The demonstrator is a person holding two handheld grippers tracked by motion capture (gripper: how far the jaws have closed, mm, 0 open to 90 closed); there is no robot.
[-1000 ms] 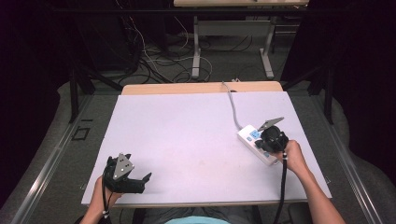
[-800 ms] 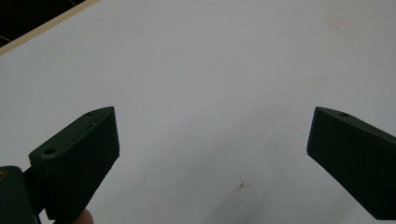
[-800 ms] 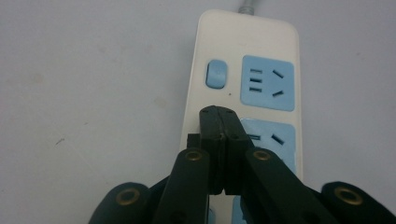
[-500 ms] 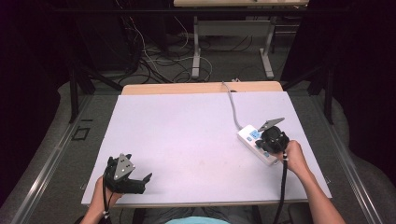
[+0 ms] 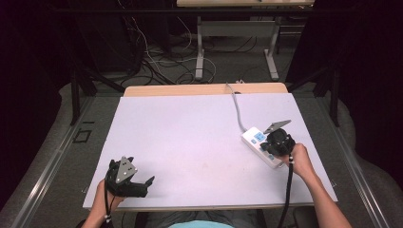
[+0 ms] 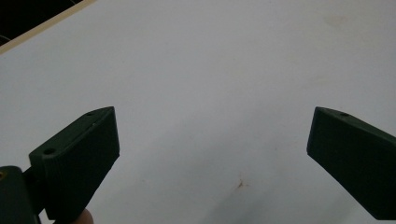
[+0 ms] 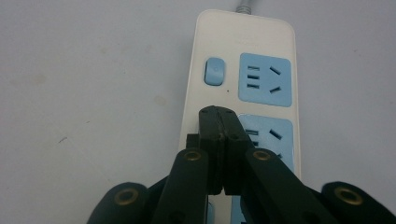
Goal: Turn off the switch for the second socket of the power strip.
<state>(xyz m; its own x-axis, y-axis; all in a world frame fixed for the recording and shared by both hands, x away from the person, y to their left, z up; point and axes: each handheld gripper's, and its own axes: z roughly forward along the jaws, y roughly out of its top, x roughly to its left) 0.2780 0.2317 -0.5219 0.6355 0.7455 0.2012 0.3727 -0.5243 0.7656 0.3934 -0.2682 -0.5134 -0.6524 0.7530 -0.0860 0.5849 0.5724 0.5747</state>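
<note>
A white power strip (image 5: 259, 145) with blue sockets lies at the table's right side, its grey cable (image 5: 236, 107) running to the far edge. My right gripper (image 5: 274, 140) hangs right over it, shut, with nothing between the jaws. In the right gripper view the closed tips (image 7: 218, 116) sit just above the strip (image 7: 243, 70), below its blue switch (image 7: 215, 71) and beside a socket (image 7: 265, 79). My left gripper (image 5: 142, 185) rests near the front left edge, open and empty. Its two jaws stand wide apart over bare table (image 6: 210, 93) in the left gripper view.
The white table top (image 5: 190, 137) has a wooden strip (image 5: 204, 89) along its far edge. Behind it, cables and desk legs (image 5: 199, 57) cover the floor. A small reddish mark (image 6: 240, 183) shows on the surface between the left jaws.
</note>
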